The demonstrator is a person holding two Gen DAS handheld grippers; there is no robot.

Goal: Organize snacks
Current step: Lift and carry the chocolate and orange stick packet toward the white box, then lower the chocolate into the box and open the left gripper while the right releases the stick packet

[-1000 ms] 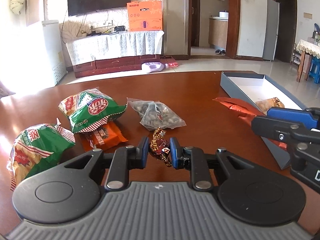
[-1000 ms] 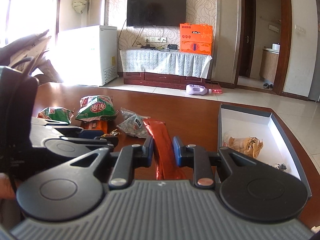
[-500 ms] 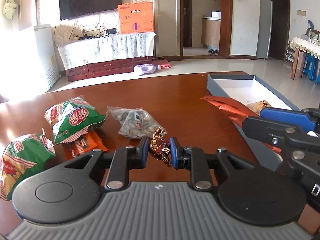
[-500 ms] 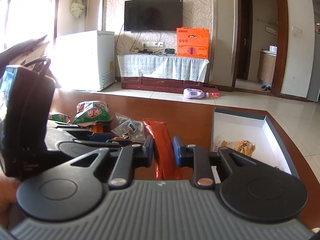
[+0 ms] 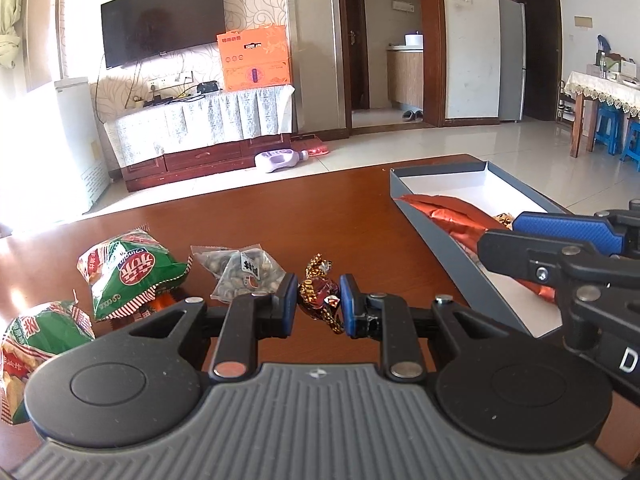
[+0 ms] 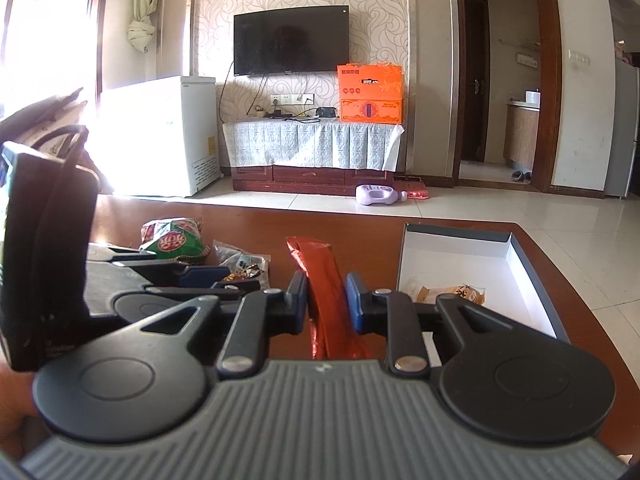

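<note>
My left gripper (image 5: 319,300) is shut on a brown and gold wrapped candy (image 5: 318,294), held above the brown table (image 5: 280,216). My right gripper (image 6: 327,300) is shut on a long orange-red foil packet (image 6: 324,280), which sticks out ahead of its fingers. In the left wrist view the same packet (image 5: 448,210) reaches over the near wall of the grey box (image 5: 436,170), with the right gripper (image 5: 560,240) at the right edge. The box (image 6: 460,236) has a white inside and holds a small tan snack (image 6: 460,292).
On the left of the table lie a green bag (image 5: 128,272), a second green bag (image 5: 36,340) at the near left edge, a clear bag of nuts (image 5: 236,268) and an orange packet (image 5: 160,302) partly under the green bag. The table's far edge runs behind the box.
Both grippers have shifted right and slightly up with their loads. The snacks on the table have slid leftward in the left wrist view, and the orange-red packet now overlaps the box wall.
</note>
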